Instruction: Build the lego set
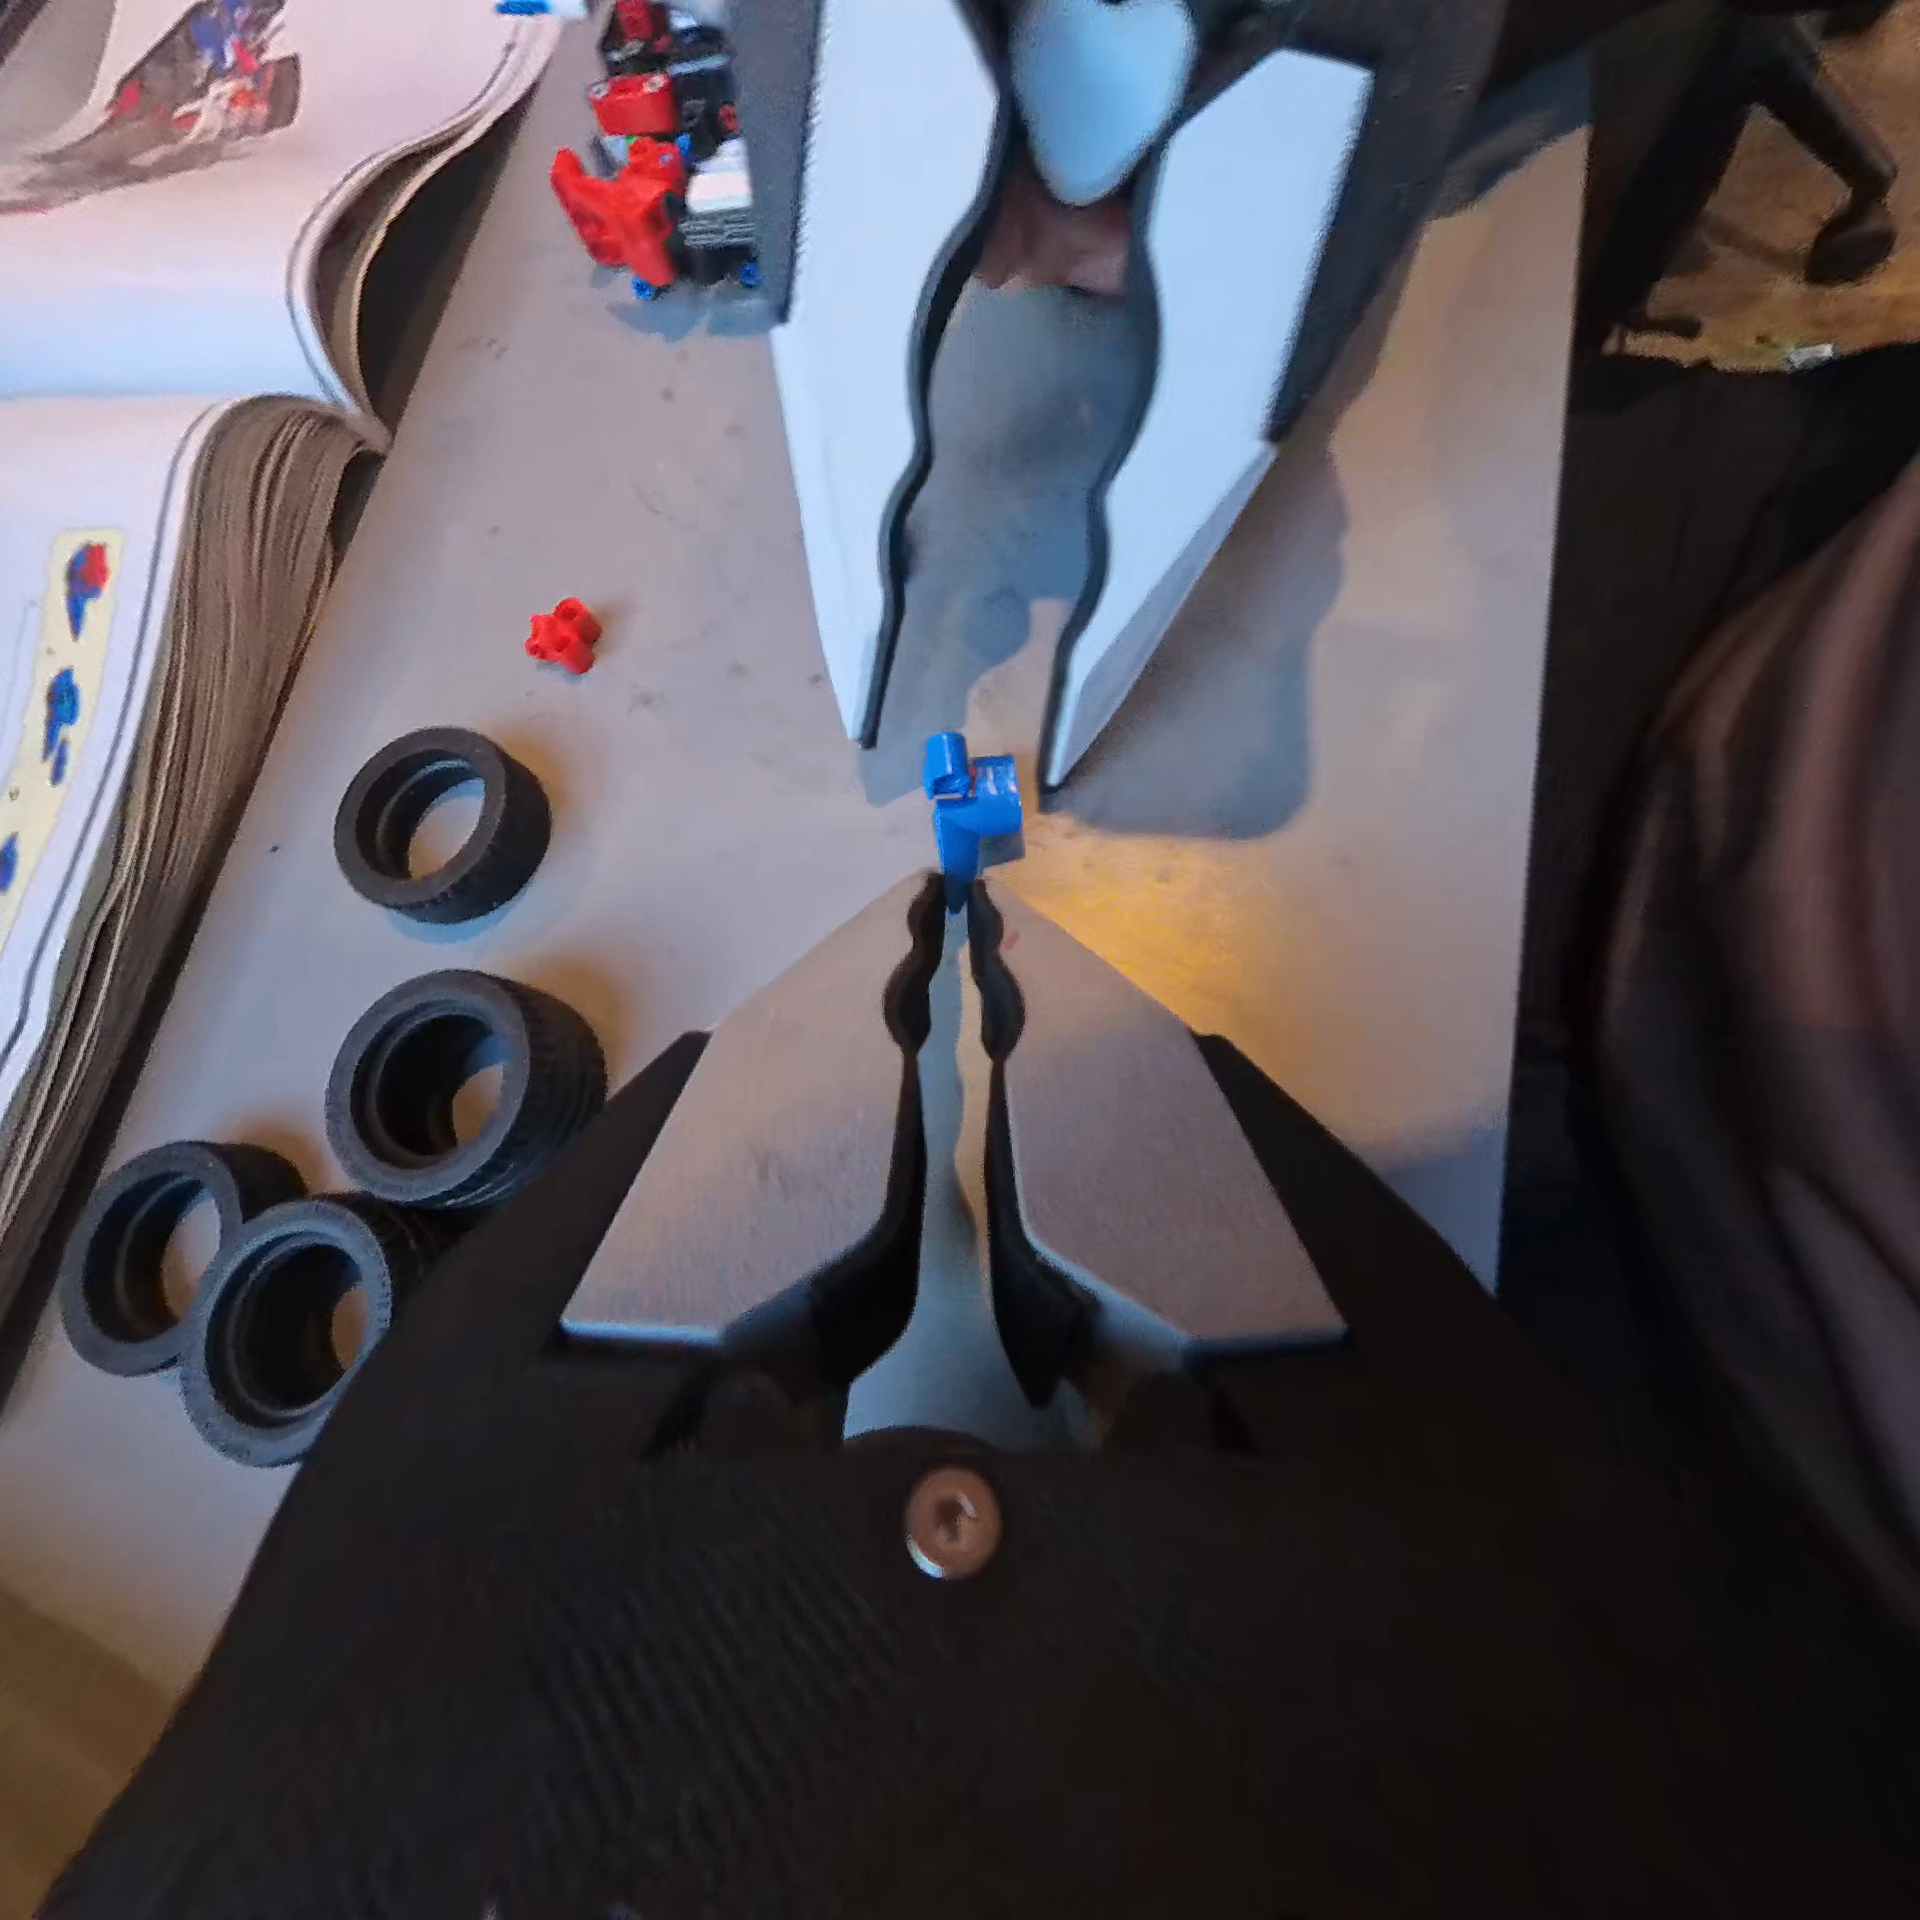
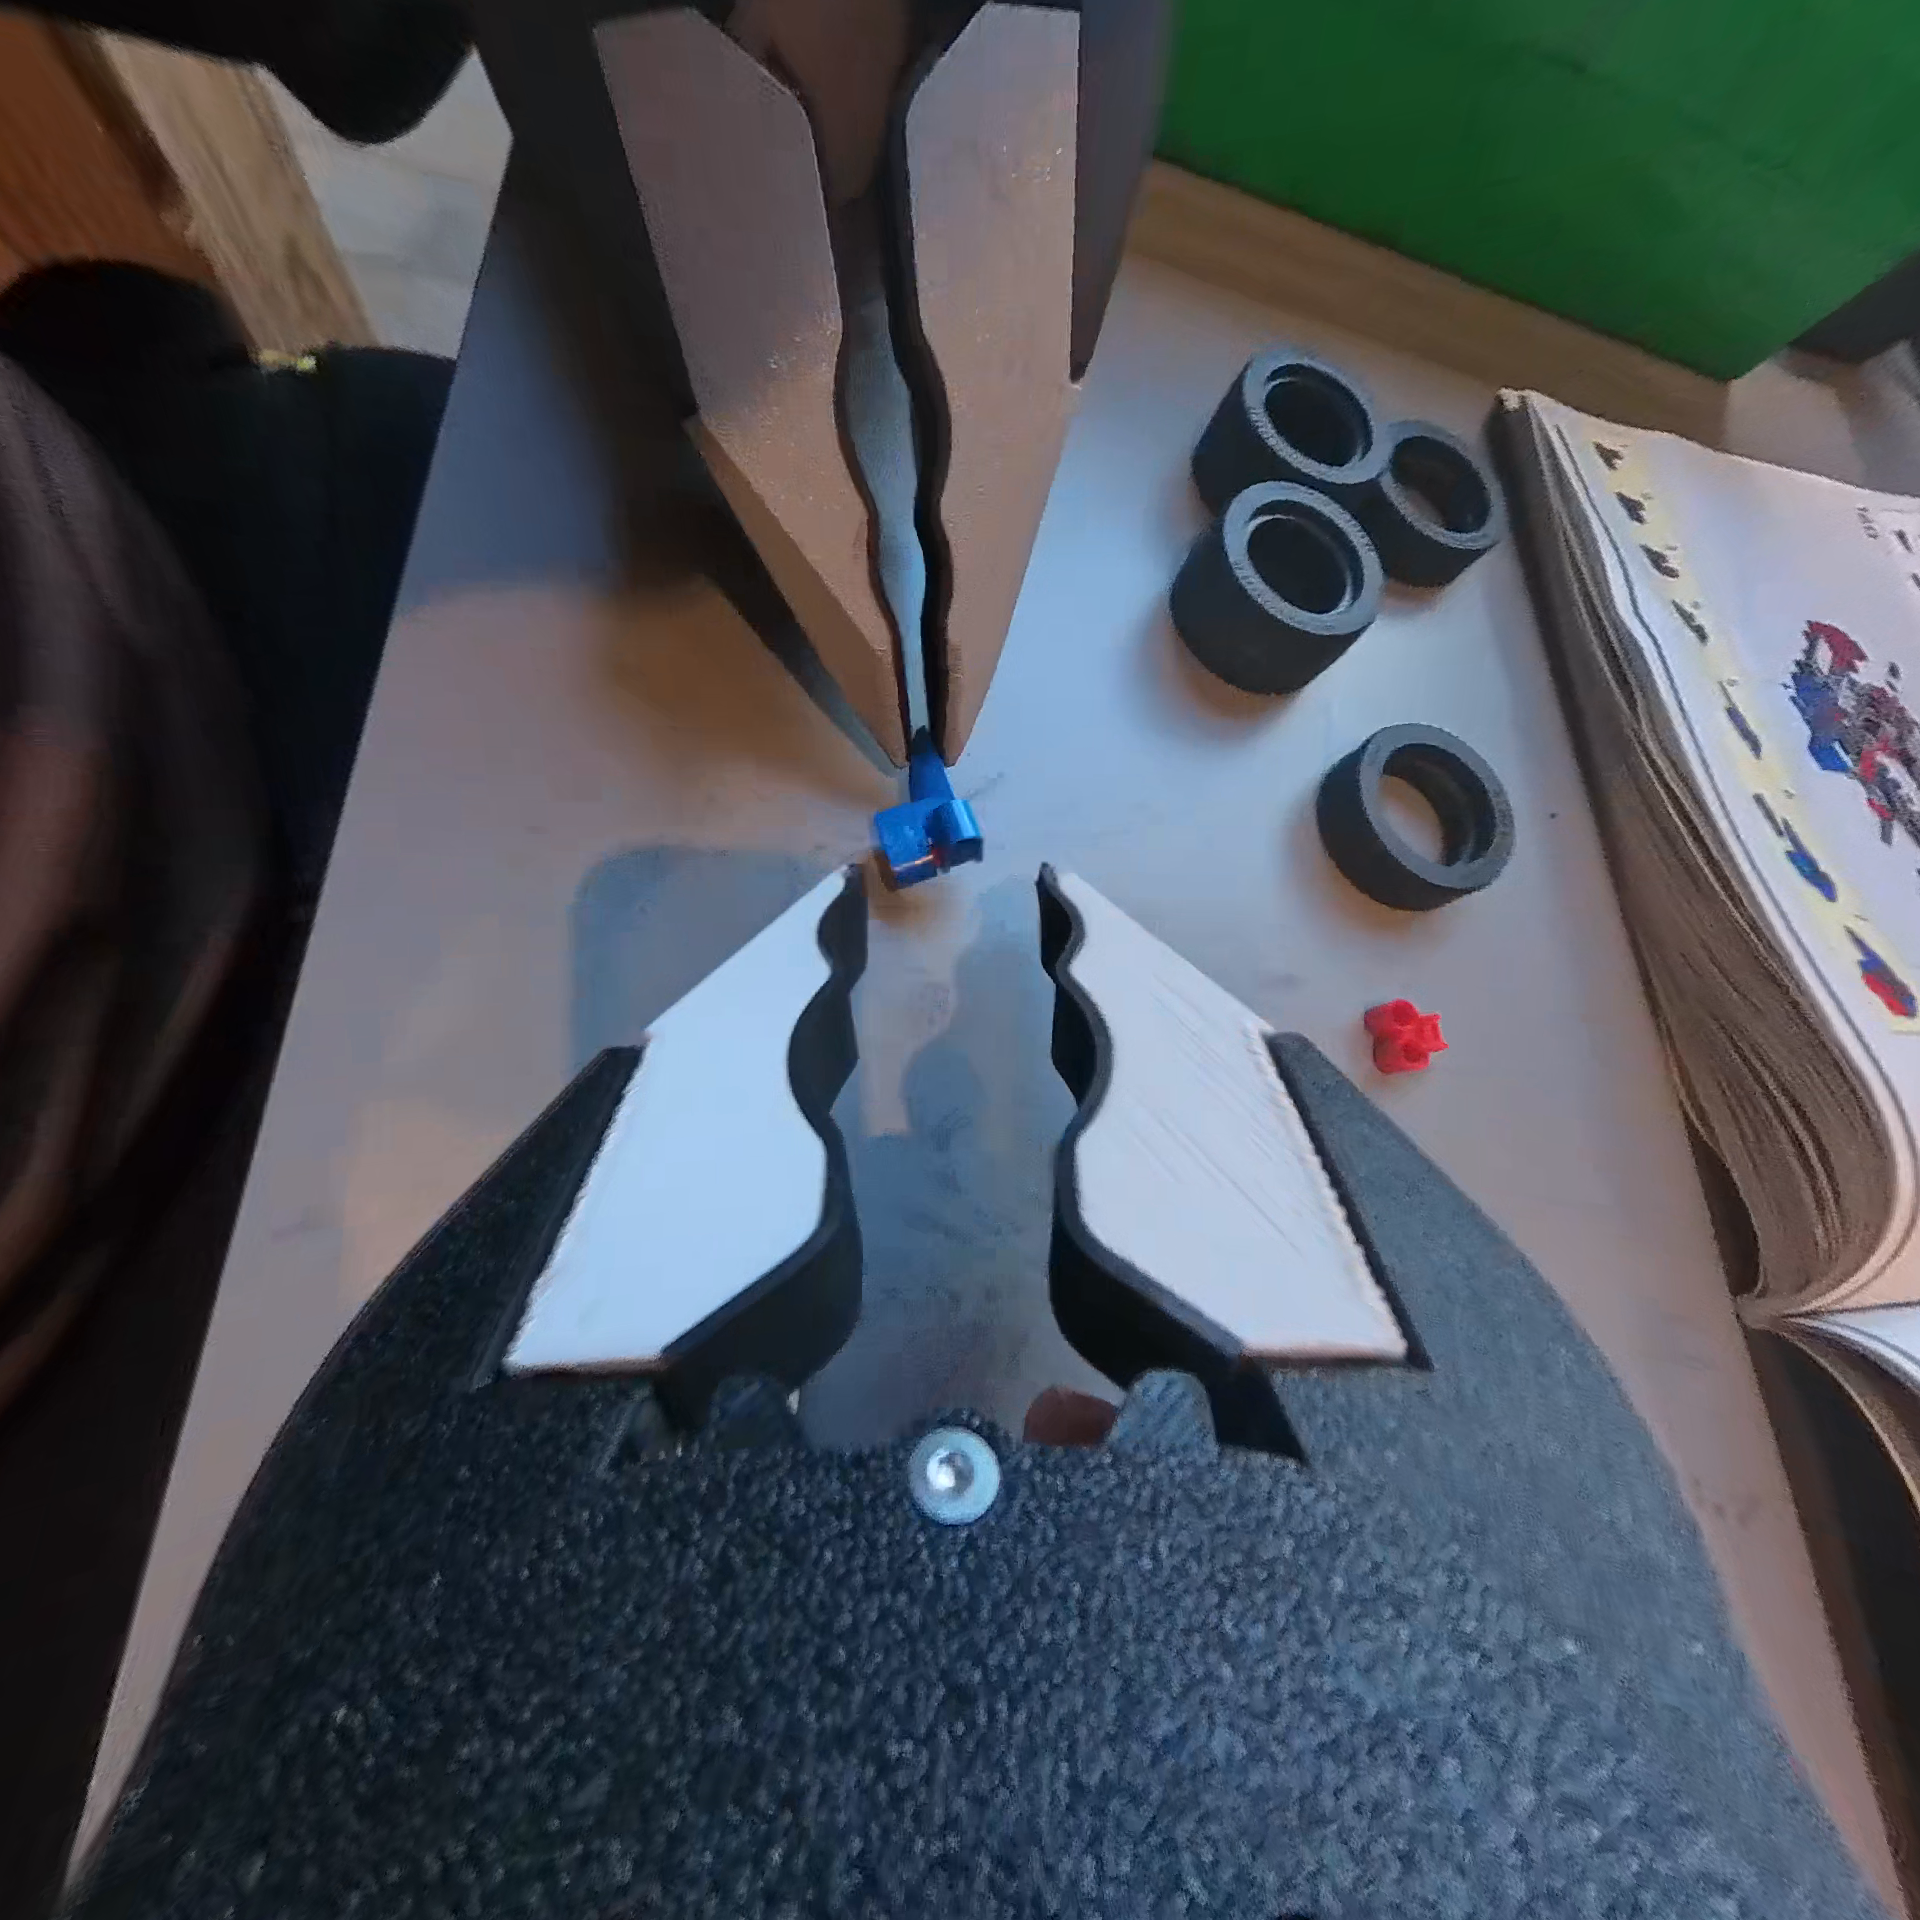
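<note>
- Left wrist view: a small blue lego piece [image 1: 971, 805] is pinched at the fingertips of the left gripper [image 1: 958, 883], raised above the table [image 1: 665, 499]. The right gripper [image 1: 956, 764] is seen opposite, its fingers spread, one tip just beside the piece. Four black tyres [image 1: 442, 826], a red piece [image 1: 562, 635], an instruction book [image 1: 156, 312] and a partly built model [image 1: 655, 166] are seen to the left.
- Right wrist view: the right gripper [image 2: 951, 883] is held spread, the blue piece [image 2: 925, 826] close beyond its left fingertip; touch cannot be told. The left gripper [image 2: 923, 743] is pressed onto that piece from above.
</note>
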Demonstrator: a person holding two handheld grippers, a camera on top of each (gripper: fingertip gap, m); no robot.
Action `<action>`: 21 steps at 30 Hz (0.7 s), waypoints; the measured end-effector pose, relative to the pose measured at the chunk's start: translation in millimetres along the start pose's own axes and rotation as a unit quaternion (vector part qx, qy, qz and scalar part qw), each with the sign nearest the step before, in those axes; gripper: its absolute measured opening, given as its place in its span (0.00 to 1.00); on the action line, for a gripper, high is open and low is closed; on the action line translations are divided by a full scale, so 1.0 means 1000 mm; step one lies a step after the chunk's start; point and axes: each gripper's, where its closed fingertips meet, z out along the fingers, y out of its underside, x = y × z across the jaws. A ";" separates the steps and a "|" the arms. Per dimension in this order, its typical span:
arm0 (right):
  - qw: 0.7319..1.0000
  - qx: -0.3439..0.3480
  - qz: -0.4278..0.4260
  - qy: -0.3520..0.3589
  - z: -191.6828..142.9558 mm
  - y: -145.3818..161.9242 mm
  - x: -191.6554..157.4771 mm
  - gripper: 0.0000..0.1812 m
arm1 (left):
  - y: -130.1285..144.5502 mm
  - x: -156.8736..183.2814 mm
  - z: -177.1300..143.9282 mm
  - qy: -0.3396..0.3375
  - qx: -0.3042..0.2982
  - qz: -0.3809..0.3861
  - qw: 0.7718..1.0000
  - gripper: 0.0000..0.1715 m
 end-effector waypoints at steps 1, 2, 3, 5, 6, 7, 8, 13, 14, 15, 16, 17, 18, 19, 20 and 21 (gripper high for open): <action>1.000 -0.005 -0.009 -0.003 0.001 0.000 -0.002 0.17 | 0.000 0.003 0.000 0.001 -0.001 0.016 1.000 0.01; 1.000 -0.006 -0.020 -0.008 0.002 0.000 -0.005 0.13 | 0.000 0.004 0.000 -0.006 -0.002 0.032 0.999 0.01; 0.999 -0.005 -0.035 -0.009 0.002 0.000 -0.008 0.10 | 0.000 0.005 0.000 -0.014 -0.001 0.047 0.999 0.01; 0.998 -0.002 -0.063 0.001 0.001 -0.001 -0.009 0.10 | 0.000 0.006 -0.001 -0.025 0.005 0.078 0.997 0.01; 0.997 0.000 -0.074 0.004 0.001 -0.002 -0.010 0.10 | 0.000 0.008 -0.002 -0.027 0.006 0.090 0.996 0.01; 0.997 0.002 -0.082 0.007 0.001 -0.002 -0.011 0.10 | 0.000 0.008 -0.002 -0.030 0.007 0.100 0.994 0.01; 0.996 0.005 -0.091 0.005 0.001 -0.002 -0.012 0.10 | 0.000 0.009 -0.002 -0.031 0.008 0.110 0.993 0.01; 0.990 0.019 -0.140 0.005 -0.002 -0.004 -0.019 0.10 | 0.000 0.013 -0.002 -0.027 0.014 0.144 0.989 0.01; 0.989 0.020 -0.145 0.006 -0.002 -0.004 -0.019 0.10 | 0.001 0.013 -0.001 -0.026 0.011 0.147 0.989 0.01; 0.988 0.021 -0.150 0.008 -0.002 -0.004 -0.019 0.10 | 0.001 0.013 -0.001 -0.026 0.010 0.149 0.989 0.01; 0.988 0.022 -0.155 0.010 -0.002 -0.004 -0.019 0.10 | 0.001 0.013 -0.001 -0.026 0.011 0.151 0.988 0.01; 0.987 0.022 -0.158 0.012 -0.002 -0.004 -0.019 0.10 | 0.001 0.013 -0.001 -0.026 0.012 0.152 0.988 0.01; 0.987 0.022 -0.158 0.013 -0.002 -0.004 -0.019 0.10 | 0.001 0.013 -0.001 -0.024 0.010 0.150 0.988 0.01; 0.987 0.022 -0.159 0.015 -0.002 -0.004 -0.019 0.10 | 0.002 0.013 0.000 -0.023 0.007 0.146 0.989 0.01; 0.987 0.022 -0.160 0.018 -0.001 -0.005 -0.018 0.10 | 0.002 0.012 0.001 -0.021 0.003 0.139 0.990 0.01; 0.986 0.022 -0.163 0.022 -0.001 -0.005 -0.018 0.10 | 0.002 0.011 0.001 -0.016 0.003 0.131 0.991 0.01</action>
